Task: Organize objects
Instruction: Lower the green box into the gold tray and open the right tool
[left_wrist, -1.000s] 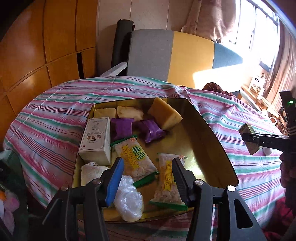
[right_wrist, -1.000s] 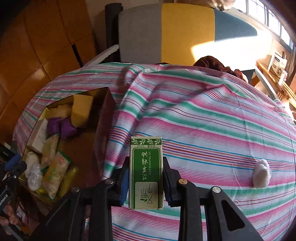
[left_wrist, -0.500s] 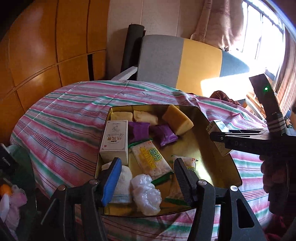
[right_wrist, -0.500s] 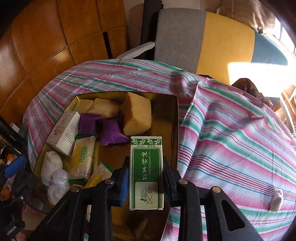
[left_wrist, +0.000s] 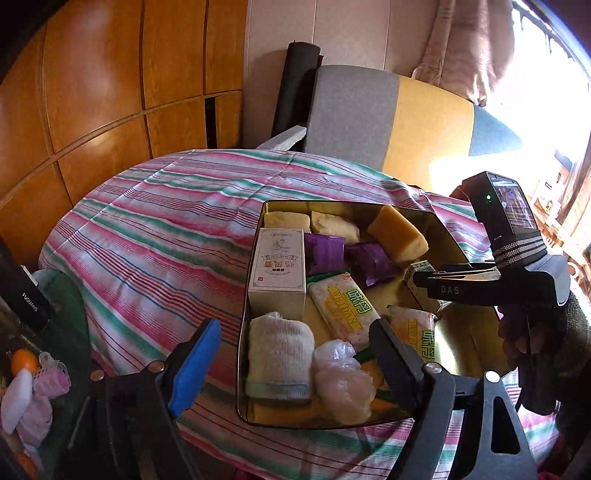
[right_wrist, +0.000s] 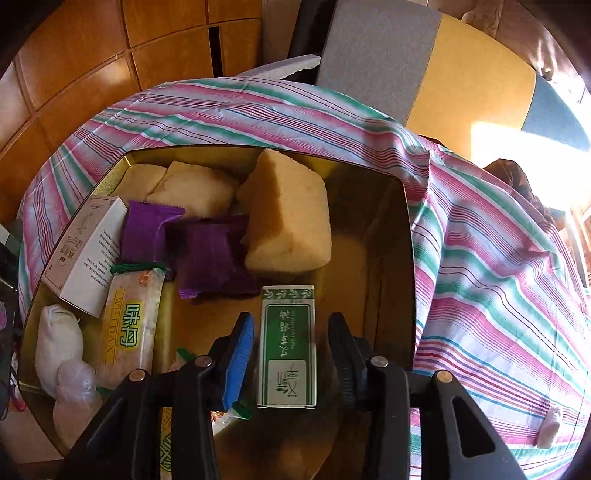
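Green box release over the tin: risk of tipping.

My right gripper is opening; both pads stand clear of the green box, which sits in the tin near its right wall, just below the sponge. Withdrawing askew, I could knock it over. My left gripper, opening wide and empty, hovers over the tin's near-left corner and could snag the cloth roll.
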